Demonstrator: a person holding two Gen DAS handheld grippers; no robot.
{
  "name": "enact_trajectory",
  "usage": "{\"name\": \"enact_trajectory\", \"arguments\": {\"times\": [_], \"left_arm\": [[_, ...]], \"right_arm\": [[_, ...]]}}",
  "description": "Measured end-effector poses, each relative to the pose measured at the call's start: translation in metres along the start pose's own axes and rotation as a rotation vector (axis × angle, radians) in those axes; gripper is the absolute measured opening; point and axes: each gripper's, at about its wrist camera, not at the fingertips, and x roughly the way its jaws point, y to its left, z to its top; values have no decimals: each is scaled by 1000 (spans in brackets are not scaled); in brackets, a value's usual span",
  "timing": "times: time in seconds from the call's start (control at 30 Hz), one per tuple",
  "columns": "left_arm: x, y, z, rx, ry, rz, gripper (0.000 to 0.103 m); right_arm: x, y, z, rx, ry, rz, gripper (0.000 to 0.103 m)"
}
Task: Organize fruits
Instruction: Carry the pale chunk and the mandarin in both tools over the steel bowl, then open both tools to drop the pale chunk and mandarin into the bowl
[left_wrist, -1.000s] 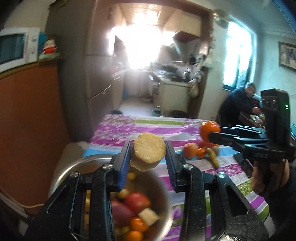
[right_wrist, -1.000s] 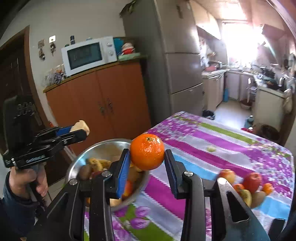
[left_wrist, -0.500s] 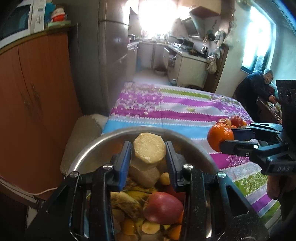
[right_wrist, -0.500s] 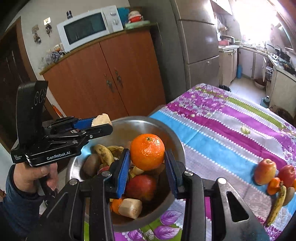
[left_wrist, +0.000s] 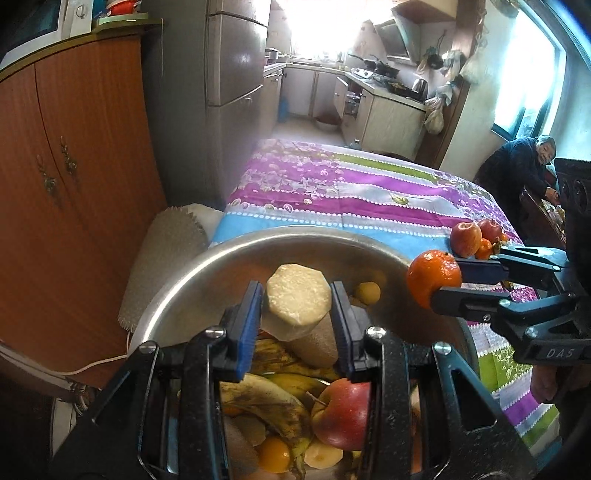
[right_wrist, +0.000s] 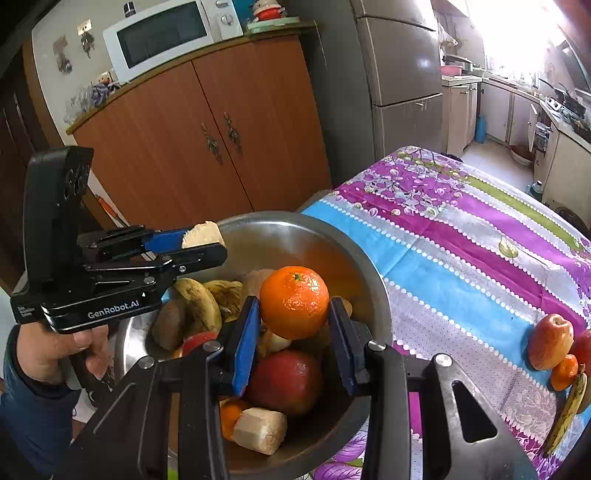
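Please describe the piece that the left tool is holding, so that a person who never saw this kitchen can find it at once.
Find the large metal bowl at the near corner of the striped table. Above it the left tool grips a pale beige peeled chunk, with a flat, many-sided cut face. Unlike the round orange in the right tool or the red apple and bananas below, it is angular and cream-coloured.
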Motion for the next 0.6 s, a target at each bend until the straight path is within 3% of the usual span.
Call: {"name": "enact_trajectory", "arguments": {"times": [0.6], "left_arm": [[17, 6, -4, -4, 46, 16, 37]], "right_arm": [[25, -4, -7, 3, 61, -9, 42]]}}
